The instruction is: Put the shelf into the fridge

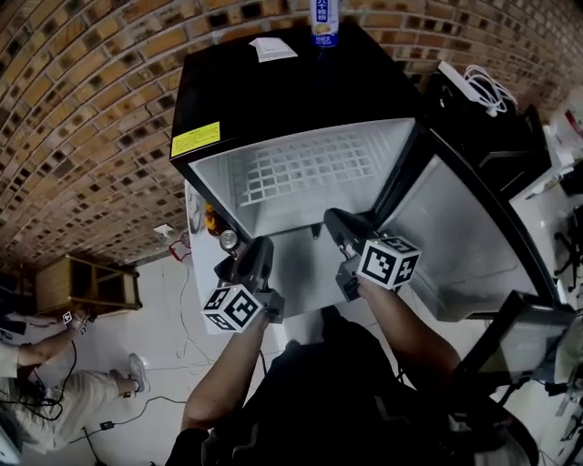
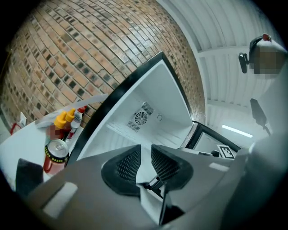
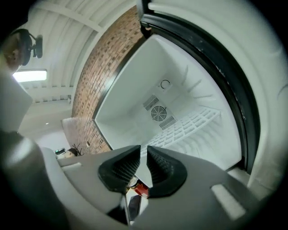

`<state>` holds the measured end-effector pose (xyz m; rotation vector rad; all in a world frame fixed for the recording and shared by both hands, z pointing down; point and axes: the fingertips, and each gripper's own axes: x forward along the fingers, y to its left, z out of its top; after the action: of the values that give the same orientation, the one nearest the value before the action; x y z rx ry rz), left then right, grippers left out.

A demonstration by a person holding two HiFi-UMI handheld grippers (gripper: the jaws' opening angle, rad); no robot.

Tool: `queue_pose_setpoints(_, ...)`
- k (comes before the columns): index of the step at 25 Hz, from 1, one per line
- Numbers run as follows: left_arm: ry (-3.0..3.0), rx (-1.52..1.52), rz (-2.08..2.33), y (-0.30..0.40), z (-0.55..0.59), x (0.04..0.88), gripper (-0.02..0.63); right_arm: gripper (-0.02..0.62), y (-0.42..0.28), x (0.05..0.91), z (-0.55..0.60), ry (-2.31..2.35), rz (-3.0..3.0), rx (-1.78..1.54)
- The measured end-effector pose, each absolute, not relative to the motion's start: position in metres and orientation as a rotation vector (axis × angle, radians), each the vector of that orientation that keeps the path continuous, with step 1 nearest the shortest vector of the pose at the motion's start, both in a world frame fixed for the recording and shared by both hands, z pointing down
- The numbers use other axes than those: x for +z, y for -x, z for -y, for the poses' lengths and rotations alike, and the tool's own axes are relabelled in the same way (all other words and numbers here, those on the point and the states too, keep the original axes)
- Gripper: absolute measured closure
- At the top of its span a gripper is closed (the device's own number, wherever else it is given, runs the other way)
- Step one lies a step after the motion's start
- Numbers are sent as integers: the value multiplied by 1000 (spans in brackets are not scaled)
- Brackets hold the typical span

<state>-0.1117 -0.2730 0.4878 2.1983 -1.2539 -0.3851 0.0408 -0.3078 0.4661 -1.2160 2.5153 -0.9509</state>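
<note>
The black mini fridge (image 1: 273, 100) stands open below me, its white inside lit. A white wire shelf (image 1: 301, 173) lies inside it, level against the back wall; in the right gripper view the shelf (image 3: 189, 128) sits on the side wall's ledges under the fan. My left gripper (image 1: 255, 253) hovers at the left of the opening's front edge. In its own view the left gripper (image 2: 145, 155) shows a narrow gap with nothing in it. My right gripper (image 1: 339, 227) is just inside the front; the right gripper (image 3: 143, 155) also has a slim empty gap.
The fridge door (image 1: 455, 246) hangs open to the right. A bottle (image 1: 324, 23) and a paper (image 1: 271, 48) rest on top. Left of the fridge, a red can (image 2: 56, 155) and sauce bottles (image 2: 63, 123) stand on a white table. A person (image 1: 55, 382) sits on the floor.
</note>
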Motion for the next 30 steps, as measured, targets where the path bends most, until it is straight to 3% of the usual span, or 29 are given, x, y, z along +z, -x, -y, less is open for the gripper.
queue_pose_setpoints(7,-2292,-310,1300,167,204,495,606,546,-7,468,260,1191,-2621,-905)
queue_pose_setpoints(13,-2292,-246,1246,203,165,506,606,552,12,465,228,1235,-2653,-836)
queue_pose_setpoints(22,-2387,-248,1212,190,138,471,606,577,17,433,191,1210,-2843,-587)
queue_pose_setpoints(30,-2421,-258,1338,155,142,428,606,588,-37,394,183,1222,-2843,-461)
